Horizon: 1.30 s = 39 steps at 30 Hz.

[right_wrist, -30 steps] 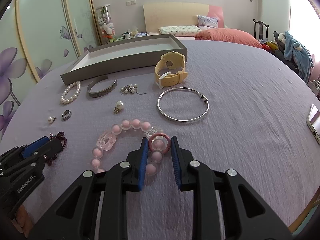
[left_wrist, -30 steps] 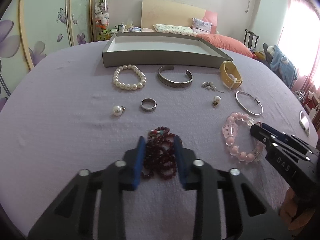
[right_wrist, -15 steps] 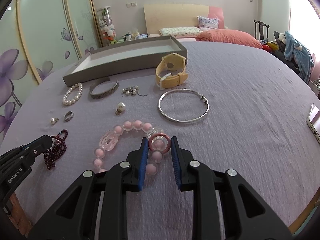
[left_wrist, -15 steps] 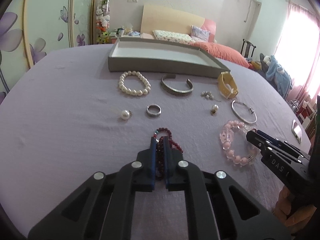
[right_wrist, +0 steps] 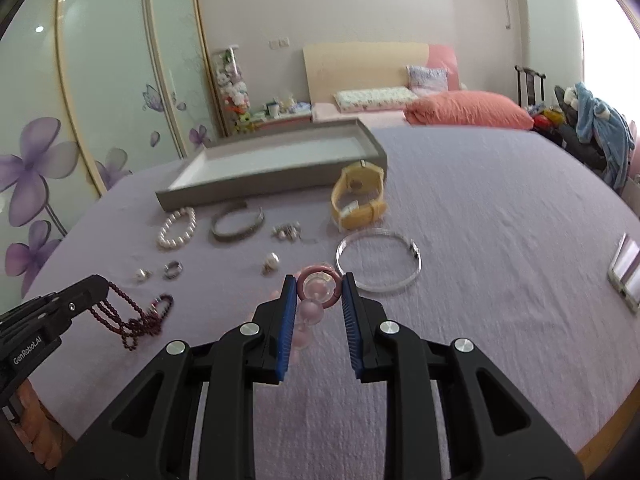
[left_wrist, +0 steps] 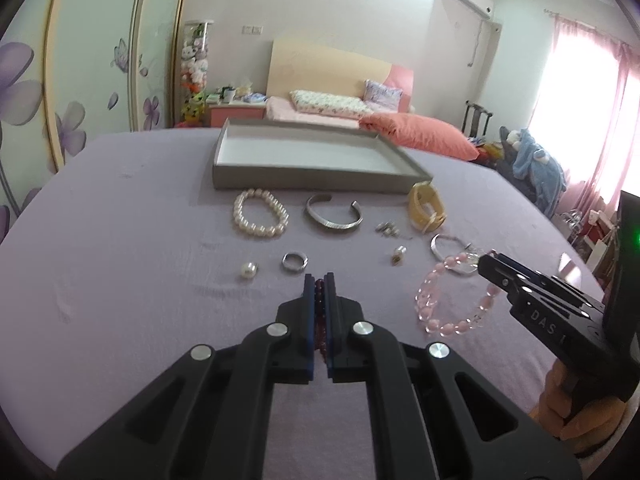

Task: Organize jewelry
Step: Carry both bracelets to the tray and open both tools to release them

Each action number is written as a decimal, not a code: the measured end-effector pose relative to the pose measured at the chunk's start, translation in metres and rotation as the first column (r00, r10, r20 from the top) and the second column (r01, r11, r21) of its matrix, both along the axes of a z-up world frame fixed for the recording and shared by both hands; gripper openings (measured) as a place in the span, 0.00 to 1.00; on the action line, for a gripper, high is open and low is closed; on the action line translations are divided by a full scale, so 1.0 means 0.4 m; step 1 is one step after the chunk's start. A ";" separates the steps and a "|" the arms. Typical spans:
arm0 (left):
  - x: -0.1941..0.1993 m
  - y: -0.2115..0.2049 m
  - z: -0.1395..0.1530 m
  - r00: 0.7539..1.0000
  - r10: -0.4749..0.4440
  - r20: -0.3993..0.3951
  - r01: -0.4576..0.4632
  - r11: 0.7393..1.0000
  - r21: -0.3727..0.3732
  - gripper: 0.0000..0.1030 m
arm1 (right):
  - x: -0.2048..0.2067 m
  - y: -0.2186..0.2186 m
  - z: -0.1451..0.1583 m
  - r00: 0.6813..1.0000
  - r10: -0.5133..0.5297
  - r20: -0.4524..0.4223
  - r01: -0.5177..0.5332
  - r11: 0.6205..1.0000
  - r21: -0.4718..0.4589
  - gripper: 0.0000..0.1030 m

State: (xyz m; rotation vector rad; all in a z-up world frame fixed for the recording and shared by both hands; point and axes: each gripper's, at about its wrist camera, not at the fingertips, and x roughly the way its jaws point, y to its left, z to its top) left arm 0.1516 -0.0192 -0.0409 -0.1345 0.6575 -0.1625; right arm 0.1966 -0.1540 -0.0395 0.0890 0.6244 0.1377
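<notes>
The left gripper [left_wrist: 319,280] is clamped tight on a dark red bead bracelet [left_wrist: 319,312], the strands squeezed between its blue pads. At the right, the right gripper [left_wrist: 486,261] grips a pink bead bracelet [left_wrist: 434,312], which hangs from its tip. On the lilac tablecloth [left_wrist: 120,260] lie a pearl bracelet [left_wrist: 260,218], a silver cuff [left_wrist: 334,216], a ring [left_wrist: 295,261], a single pearl [left_wrist: 248,269], a yellow watch [left_wrist: 426,207] and a thin silver bangle [left_wrist: 438,246]. Behind them sits a grey tray [left_wrist: 312,176].
</notes>
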 end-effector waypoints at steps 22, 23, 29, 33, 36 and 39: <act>0.132 0.005 0.259 0.974 -0.008 0.227 0.003 1.000 0.024 0.05 | 0.150 0.034 0.218 0.970 0.026 0.243 -0.028 1.000 0.005 0.23; 0.146 0.006 0.269 0.973 -0.008 0.231 0.002 1.000 0.024 0.05 | 0.166 0.034 0.226 0.969 0.023 0.246 -0.026 1.000 0.009 0.23; 0.269 0.011 0.356 0.959 0.000 0.284 -0.010 0.999 0.036 0.05 | 0.300 0.038 0.283 0.963 0.018 0.269 -0.025 0.999 0.022 0.23; 0.359 0.019 0.377 0.955 0.019 0.297 -0.027 0.999 0.021 0.05 | 0.391 0.052 0.287 0.964 0.024 0.266 -0.030 0.999 0.019 0.23; 0.446 0.028 0.359 0.961 0.045 0.273 -0.049 0.999 0.005 0.05 | 0.490 0.062 0.261 0.975 0.019 0.222 -0.030 0.999 0.044 0.23; 0.529 0.037 0.329 0.966 0.070 0.249 -0.076 0.997 0.016 0.05 | 0.569 0.069 0.230 0.984 -0.006 0.179 -0.004 0.999 0.054 0.23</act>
